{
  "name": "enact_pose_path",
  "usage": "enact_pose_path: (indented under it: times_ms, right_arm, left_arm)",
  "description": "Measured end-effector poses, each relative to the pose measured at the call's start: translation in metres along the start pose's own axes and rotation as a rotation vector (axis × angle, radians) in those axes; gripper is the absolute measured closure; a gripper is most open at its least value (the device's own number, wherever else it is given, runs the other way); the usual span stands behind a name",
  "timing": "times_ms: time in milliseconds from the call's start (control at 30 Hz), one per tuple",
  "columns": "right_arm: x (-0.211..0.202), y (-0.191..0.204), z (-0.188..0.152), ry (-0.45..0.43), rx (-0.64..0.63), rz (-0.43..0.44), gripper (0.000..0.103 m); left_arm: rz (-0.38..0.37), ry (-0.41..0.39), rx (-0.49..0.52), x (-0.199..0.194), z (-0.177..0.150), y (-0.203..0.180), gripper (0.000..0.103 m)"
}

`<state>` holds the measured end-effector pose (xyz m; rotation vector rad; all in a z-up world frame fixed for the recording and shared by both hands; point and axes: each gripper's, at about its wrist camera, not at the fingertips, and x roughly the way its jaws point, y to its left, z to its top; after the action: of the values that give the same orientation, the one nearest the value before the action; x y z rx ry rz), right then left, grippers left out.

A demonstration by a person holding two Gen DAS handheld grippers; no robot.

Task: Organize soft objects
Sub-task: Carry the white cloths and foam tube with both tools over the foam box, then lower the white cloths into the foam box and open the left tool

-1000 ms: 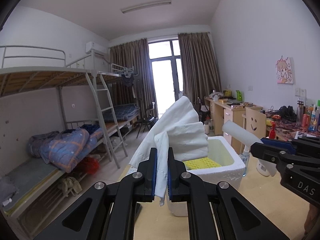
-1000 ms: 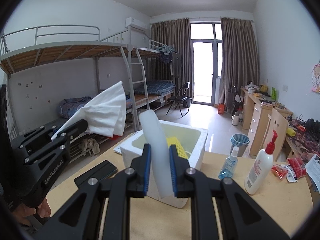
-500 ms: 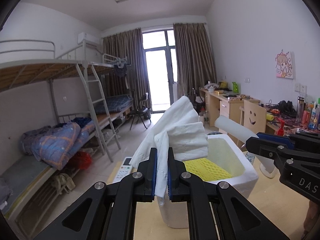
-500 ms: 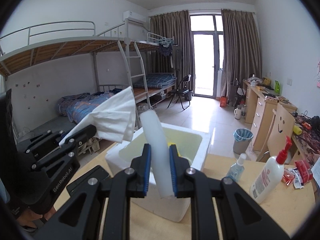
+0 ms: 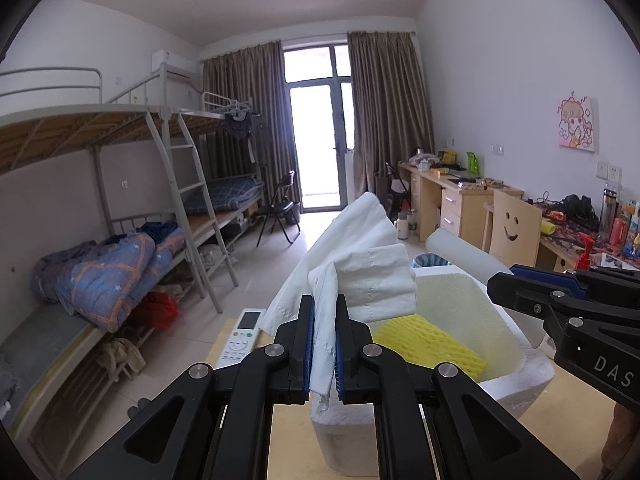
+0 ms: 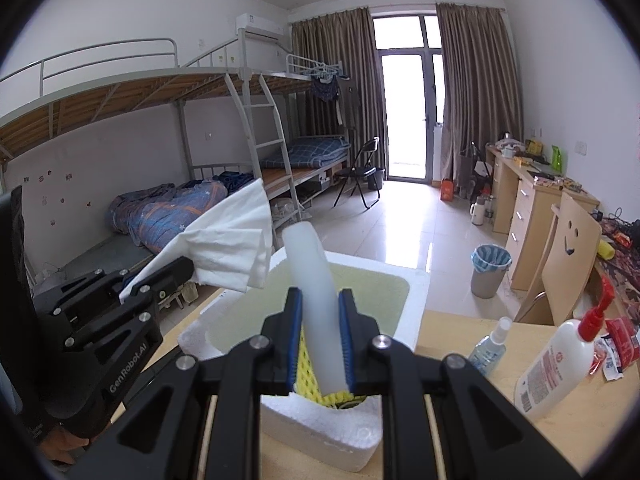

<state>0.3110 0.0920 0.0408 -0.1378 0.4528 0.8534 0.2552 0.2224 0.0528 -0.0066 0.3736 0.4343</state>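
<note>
Left wrist | left gripper (image 5: 323, 344) pinches crumpled white tissue (image 5: 360, 276) | right gripper (image 6: 320, 344) clamps pale foam tube (image 6: 314, 292)

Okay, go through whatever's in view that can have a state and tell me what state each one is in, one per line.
left gripper: shut on the white tissue
right gripper: shut on the white foam tube
foam box: open-topped, yellow foam net lying inside
lotion bottle: upright on the table
spray bottle: upright, capped

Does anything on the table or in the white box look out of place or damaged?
Nothing is damaged or spilled. The foam box stands upright with a yellow sponge inside; the bottles beside it also stand upright.
</note>
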Motion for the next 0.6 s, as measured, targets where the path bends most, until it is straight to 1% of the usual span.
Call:
enact_pose_path:
  times_ms: [167,300,600]
  right_arm:
    - [-0.008,-0.008,0.000,-0.005,0.006,-0.026,0.082]
    - [-0.016,-0.021,0.000,-0.007,0.025,-0.064,0.082]
    - [-0.030,-0.036,-0.001,-0.015,0.060,-0.128,0.082]
  left_arm:
    - [-0.020,0.006,0.008,0.008,0.004,-0.007,0.094]
    - [-0.031,0.008,0.031,0.015,0.006,-0.014,0.094]
    - [-0.104,0.032,0.040,0.021,0.009,-0.034,0.094]
